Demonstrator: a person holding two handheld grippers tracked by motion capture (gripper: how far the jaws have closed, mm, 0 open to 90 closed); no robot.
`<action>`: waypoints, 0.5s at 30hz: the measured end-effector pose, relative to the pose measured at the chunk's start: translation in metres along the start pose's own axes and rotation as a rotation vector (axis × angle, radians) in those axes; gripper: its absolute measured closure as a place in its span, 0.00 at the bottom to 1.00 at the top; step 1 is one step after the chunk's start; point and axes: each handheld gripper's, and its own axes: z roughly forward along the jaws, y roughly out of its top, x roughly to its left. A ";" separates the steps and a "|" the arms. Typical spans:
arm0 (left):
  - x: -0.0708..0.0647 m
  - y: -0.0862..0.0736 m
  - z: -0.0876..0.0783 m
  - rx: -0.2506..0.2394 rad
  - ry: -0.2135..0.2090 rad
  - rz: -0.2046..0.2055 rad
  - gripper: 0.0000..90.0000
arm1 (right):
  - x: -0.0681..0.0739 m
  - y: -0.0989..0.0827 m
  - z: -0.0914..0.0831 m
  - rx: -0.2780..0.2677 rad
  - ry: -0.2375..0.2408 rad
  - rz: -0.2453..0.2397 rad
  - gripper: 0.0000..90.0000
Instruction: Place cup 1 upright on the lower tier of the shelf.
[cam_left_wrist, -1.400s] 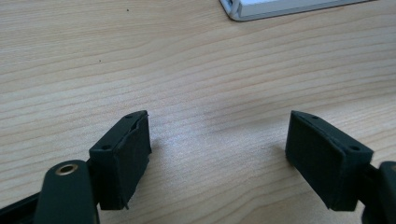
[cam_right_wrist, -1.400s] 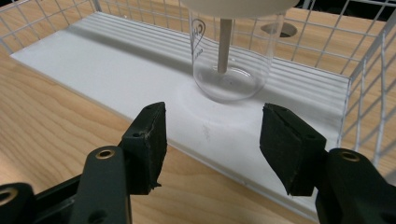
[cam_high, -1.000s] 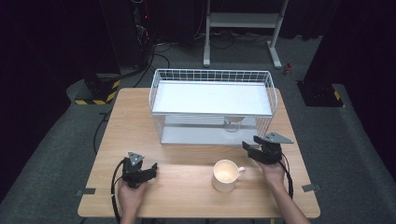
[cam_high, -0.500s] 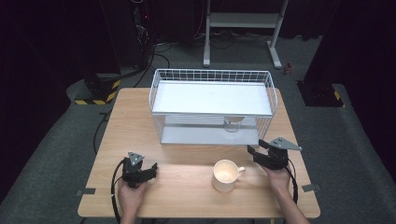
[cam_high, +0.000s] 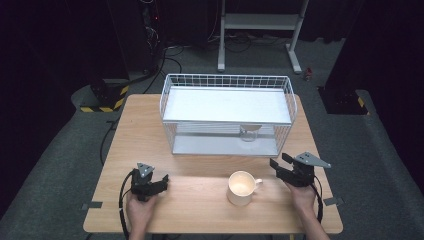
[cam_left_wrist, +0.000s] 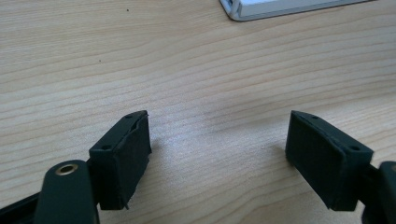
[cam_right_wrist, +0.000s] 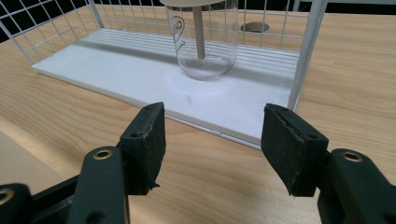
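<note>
Right gripper (cam_right_wrist: 210, 140): jaws parted, nothing between the pads, only bare wood below; aimed at the near edge of the wire rack (cam_right_wrist: 308, 42). In the high view the right gripper (cam_high: 285, 167) sits just right of the cream mug (cam_high: 241, 187), apart from it, handle side nearest. Straight ahead on the rack's lower white shelf (cam_right_wrist: 116, 70) stands a clear glass jar (cam_right_wrist: 203, 39), upright, with a pale stem inside it and something flat and beige across the top, cut off by the frame. Judgement: the jar looks rigid, smooth and breakable, light if empty; glass will be slick against the pads, so take it low across the body, square on, with gentle pressure, minding the rack's corner post (cam_right_wrist: 306, 56). The mug looks heavier and stiff; its handle or rim wall would serve. Left gripper (cam_left_wrist: 217, 149): jaws wide, empty, low over the table (cam_left_wrist: 187, 60), well away from both vessels.
</note>
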 end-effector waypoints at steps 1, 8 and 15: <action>0.000 0.000 0.000 0.000 0.000 0.000 0.25 | 0.000 -0.001 -0.001 0.000 0.000 -0.004 0.44; 0.000 0.000 0.000 0.000 0.000 0.002 0.25 | -0.003 -0.007 -0.012 -0.008 -0.007 0.014 0.44; 0.000 0.000 0.000 0.000 0.000 0.000 0.25 | -0.006 -0.012 -0.021 -0.013 -0.010 0.024 0.44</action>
